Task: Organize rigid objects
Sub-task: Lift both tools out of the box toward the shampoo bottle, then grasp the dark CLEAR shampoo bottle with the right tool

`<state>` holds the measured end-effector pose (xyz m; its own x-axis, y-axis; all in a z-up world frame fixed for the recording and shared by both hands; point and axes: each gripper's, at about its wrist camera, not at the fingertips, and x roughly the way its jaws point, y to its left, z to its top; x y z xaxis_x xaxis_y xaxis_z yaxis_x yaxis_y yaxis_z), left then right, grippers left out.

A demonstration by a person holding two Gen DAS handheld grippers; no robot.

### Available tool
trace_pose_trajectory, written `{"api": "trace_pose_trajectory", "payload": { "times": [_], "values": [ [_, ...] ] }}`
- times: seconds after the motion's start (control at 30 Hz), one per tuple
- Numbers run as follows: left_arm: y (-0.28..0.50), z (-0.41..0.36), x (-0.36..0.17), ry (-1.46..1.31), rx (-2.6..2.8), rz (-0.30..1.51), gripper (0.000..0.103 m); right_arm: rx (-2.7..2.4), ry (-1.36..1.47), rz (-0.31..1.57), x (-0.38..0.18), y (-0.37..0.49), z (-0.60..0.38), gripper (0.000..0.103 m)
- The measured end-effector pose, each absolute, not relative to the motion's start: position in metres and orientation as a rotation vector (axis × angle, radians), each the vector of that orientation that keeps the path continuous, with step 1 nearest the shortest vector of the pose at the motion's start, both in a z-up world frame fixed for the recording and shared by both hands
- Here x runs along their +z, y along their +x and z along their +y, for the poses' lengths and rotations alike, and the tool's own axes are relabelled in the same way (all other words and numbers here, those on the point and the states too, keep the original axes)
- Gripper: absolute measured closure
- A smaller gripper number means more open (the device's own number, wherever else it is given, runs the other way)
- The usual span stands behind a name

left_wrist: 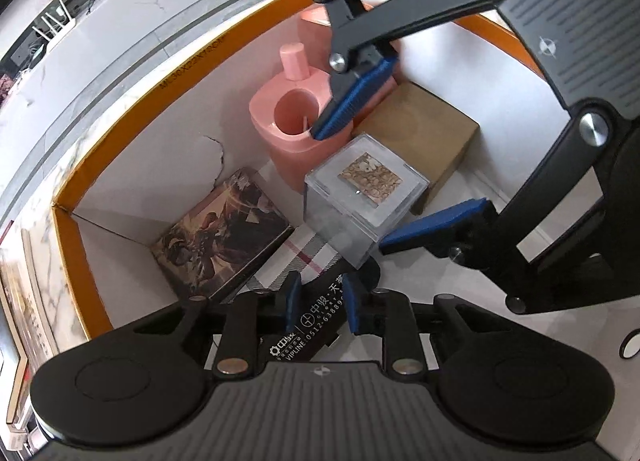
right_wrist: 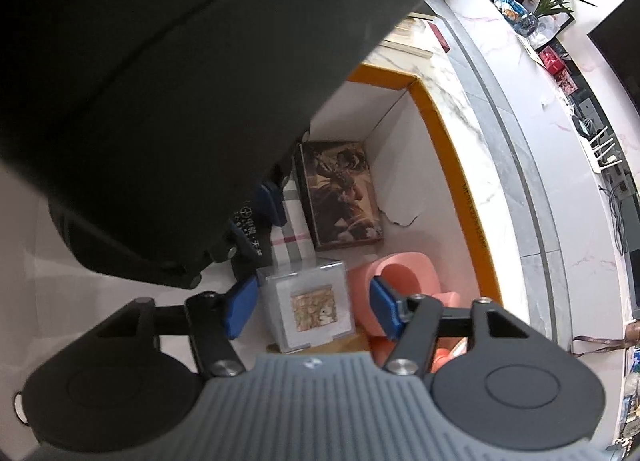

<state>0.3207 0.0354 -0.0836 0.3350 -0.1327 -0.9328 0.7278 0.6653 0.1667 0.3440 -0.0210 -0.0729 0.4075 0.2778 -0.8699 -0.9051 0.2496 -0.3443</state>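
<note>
Risk: the clear cube case (right_wrist: 306, 303) sits between the right tool's (right_wrist: 312, 311) spread pads, apparently not yet pinched; if closed off-centre, the slick case could be tipped or shoved into the pink holder (left_wrist: 296, 129) just beside it.

Second risk: the left tool (left_wrist: 320, 303) is nipped narrow on the black printed item (left_wrist: 316, 325), close below the cube case; the two tools could collide, as they crowd the same corner.

Container: orange-rimmed box (left_wrist: 120, 129). Held inside: cube case mid-box, pink holder behind it, brown carton (left_wrist: 432, 137) touching it, art-printed box (left_wrist: 224, 237) in the corner, plaid item (left_wrist: 296, 257) flat on the floor.
</note>
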Motion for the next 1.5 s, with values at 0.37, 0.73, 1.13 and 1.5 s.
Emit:
{"api": "trace_pose_trajectory", "payload": {
  "times": [0.37,0.73,1.13,1.5],
  "values": [
    [0.303,0.042,-0.079,0.647,-0.574,1.074,0.073,0.869,-0.961,0.790,-0.074,0.345,-0.030,0.056],
    [0.242,0.053,-0.002,0.492,-0.660,0.919,0.073,0.727,-0.731,0.732,0.001,0.301,-0.084,0.055],
    [0.183,-0.063,0.018,0.230,-0.816,0.838,0.073,0.292,-0.255,0.796,-0.005,0.192,-0.217,0.058],
    [0.172,-0.132,-0.071,-0.017,-0.619,1.039,0.067,-0.088,0.330,0.822,-0.086,0.118,-0.336,0.061]
  ]
}}
